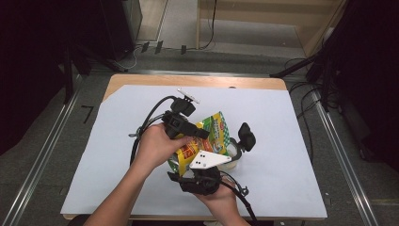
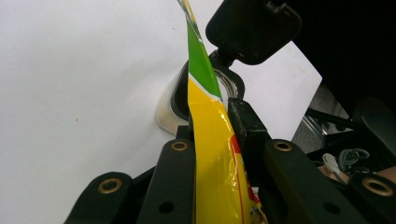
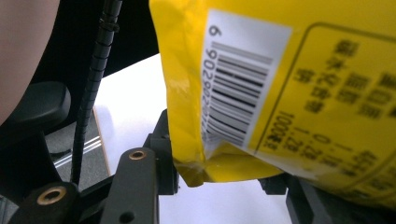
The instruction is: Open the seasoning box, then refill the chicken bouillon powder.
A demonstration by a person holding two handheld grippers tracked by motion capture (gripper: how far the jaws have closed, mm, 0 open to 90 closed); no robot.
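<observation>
A yellow and green snack bag (image 1: 214,127) is held up over the middle of the white-covered table (image 1: 117,141). My left gripper (image 1: 200,134) comes in from the left. In the left gripper view its jaws (image 2: 212,121) are shut on the bag's thin edge (image 2: 210,140). My right gripper (image 1: 195,167), with its grey plate on top, sits under the bag near the front. In the right gripper view the bag's barcode corner (image 3: 261,70) fills the gap between the jaws (image 3: 224,158); the left pad (image 3: 166,154) touches it, while the bag covers the right pad.
A clear jar (image 1: 234,151) with a black flip lid (image 1: 245,136) raised stands just right of the bag; the left gripper view shows it beyond the bag (image 2: 170,112). Cables trail from both grippers. Bare white sheet lies on all sides.
</observation>
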